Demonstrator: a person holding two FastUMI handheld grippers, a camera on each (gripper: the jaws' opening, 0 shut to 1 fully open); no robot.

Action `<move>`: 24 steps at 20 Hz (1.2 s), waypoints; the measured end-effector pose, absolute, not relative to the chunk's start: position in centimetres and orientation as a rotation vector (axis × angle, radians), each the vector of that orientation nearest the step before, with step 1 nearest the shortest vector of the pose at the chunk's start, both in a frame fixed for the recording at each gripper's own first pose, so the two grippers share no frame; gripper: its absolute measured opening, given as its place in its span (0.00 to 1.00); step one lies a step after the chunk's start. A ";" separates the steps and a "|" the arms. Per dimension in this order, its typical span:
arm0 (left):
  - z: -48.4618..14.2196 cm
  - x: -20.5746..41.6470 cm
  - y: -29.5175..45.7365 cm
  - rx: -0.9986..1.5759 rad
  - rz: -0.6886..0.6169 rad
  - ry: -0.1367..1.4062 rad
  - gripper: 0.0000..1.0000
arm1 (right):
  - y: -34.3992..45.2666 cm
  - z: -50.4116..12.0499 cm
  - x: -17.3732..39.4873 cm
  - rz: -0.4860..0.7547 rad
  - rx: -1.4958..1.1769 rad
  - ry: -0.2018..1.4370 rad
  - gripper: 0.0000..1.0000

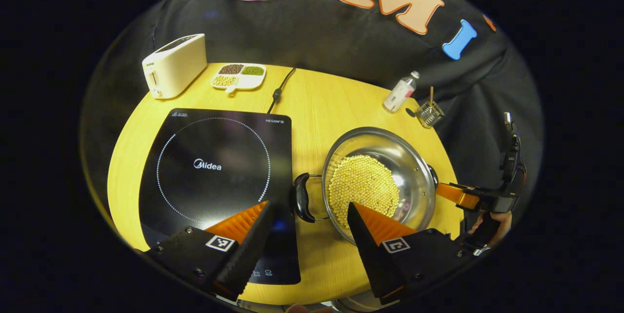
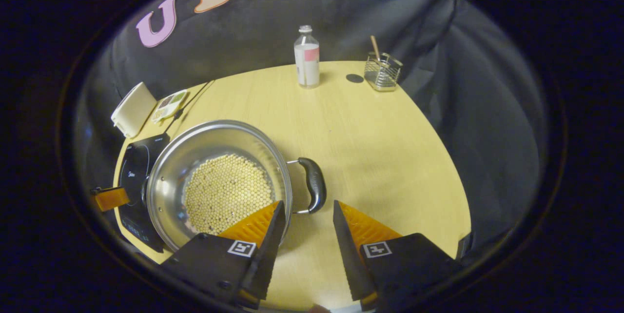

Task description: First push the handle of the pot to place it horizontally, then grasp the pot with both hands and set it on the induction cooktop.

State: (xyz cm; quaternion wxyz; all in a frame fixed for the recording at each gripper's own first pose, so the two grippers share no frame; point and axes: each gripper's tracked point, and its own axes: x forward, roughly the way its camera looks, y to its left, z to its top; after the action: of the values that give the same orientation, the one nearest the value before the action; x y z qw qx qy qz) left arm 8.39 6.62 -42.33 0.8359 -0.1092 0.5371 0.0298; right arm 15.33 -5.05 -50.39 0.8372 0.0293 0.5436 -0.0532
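Note:
A steel pot (image 1: 412, 157) holding yellow beans (image 1: 363, 184) stands on the wooden table, right of the black induction cooktop (image 1: 214, 171). Its two black handles lie level, one on each side. My left gripper (image 1: 310, 205) is open, its fingertips flanking the pot's left handle (image 1: 301, 197) without touching it. My right gripper (image 2: 308, 205) is also open, just short of the right handle (image 2: 314, 184). The pot (image 2: 195, 149) sits left of centre in the right gripper view. The right gripper (image 1: 458, 195), held by a hand (image 1: 492, 225), shows beyond the pot's far side.
A cream toaster (image 1: 173, 64) and a divided dish of beans (image 1: 239, 76) stand behind the cooktop, with a power cable (image 1: 280, 89) beside them. A small bottle (image 2: 307, 57) and a wire basket (image 2: 382, 71) stand at the table's far edge.

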 end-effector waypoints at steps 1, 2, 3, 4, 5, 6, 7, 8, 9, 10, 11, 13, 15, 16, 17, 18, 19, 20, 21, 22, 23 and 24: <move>-42.9 8.5 6.7 -0.226 0.086 1.146 0.94 | -5.1 -50.9 15.8 -0.087 0.075 1.158 0.68; -43.3 8.6 7.0 -0.225 0.114 1.157 0.94 | -5.0 -51.4 16.2 -0.068 0.090 1.166 0.69; -43.7 8.6 7.1 -0.226 0.143 1.162 0.93 | -5.0 -51.9 16.7 -0.048 0.105 1.172 0.68; -44.0 8.8 7.3 -0.227 0.168 1.168 0.93 | -4.8 -52.2 17.1 -0.027 0.125 1.174 0.68; -44.4 8.7 7.4 -0.224 0.188 1.179 0.93 | -4.6 -52.5 17.7 -0.009 0.141 1.174 0.68; -44.7 8.7 7.5 -0.217 0.205 1.191 0.93 | -4.4 -53.0 18.0 0.010 0.145 1.180 0.65; -45.1 8.8 7.5 -0.215 0.218 1.200 0.93 | -4.3 -53.4 18.3 0.028 0.145 1.187 0.66; -45.6 8.7 7.4 -0.219 0.230 1.215 0.98 | -4.2 -53.8 18.5 0.045 0.142 1.191 0.65; -45.9 8.7 7.1 -0.230 0.240 1.226 0.92 | -4.1 -54.1 18.8 0.061 0.140 1.195 0.68; -46.3 8.8 6.8 -0.238 0.250 1.237 0.92 | -4.0 -54.4 18.9 0.075 0.141 1.197 0.68; -46.7 8.8 6.6 -0.238 0.256 1.251 0.91 | -3.9 -54.7 19.0 0.088 0.143 1.199 0.66; -47.4 8.7 6.0 -0.230 0.258 1.283 0.91 | -3.9 -55.1 19.1 0.115 0.152 1.199 0.65; -47.7 9.0 5.6 -0.207 0.256 1.292 0.90 | -3.8 -55.5 19.2 0.134 0.170 1.205 0.69; -47.8 9.3 5.3 -0.194 0.249 1.298 0.90 | -3.7 -55.7 19.2 0.140 0.179 1.208 0.68; -48.0 9.4 5.0 -0.176 0.241 1.305 0.90 | -3.7 -55.9 19.5 0.144 0.186 1.210 0.69; -48.2 9.5 5.0 -0.153 0.240 1.315 0.90 | -3.6 -56.1 19.5 0.145 0.190 1.209 0.69; -48.0 9.7 5.0 -0.133 0.236 1.314 0.90 | -3.7 -56.1 19.7 0.148 0.193 1.210 0.69; -48.2 9.9 5.1 -0.121 0.235 1.314 0.90 | -3.7 -56.3 19.6 0.151 0.198 1.212 0.66; -48.4 10.1 5.3 -0.112 0.233 1.315 0.90 | -3.7 -56.4 19.7 0.155 0.203 1.212 0.68; -48.6 10.3 5.4 -0.100 0.231 1.314 0.90 | -3.8 -56.5 19.8 0.157 0.207 1.211 0.69; -48.5 10.5 5.6 -0.088 0.226 1.314 0.89 | -3.9 -56.6 20.0 0.160 0.208 1.208 0.69; -48.6 10.8 5.8 -0.076 0.217 1.315 0.87 | -3.9 -56.6 19.8 0.162 0.210 1.206 0.68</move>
State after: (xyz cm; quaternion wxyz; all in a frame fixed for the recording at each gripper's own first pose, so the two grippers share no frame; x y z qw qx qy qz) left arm 10.78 5.78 -48.59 0.7854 -0.0351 0.6098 0.1008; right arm 19.85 -3.90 -56.59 0.8155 0.0984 0.5653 0.0757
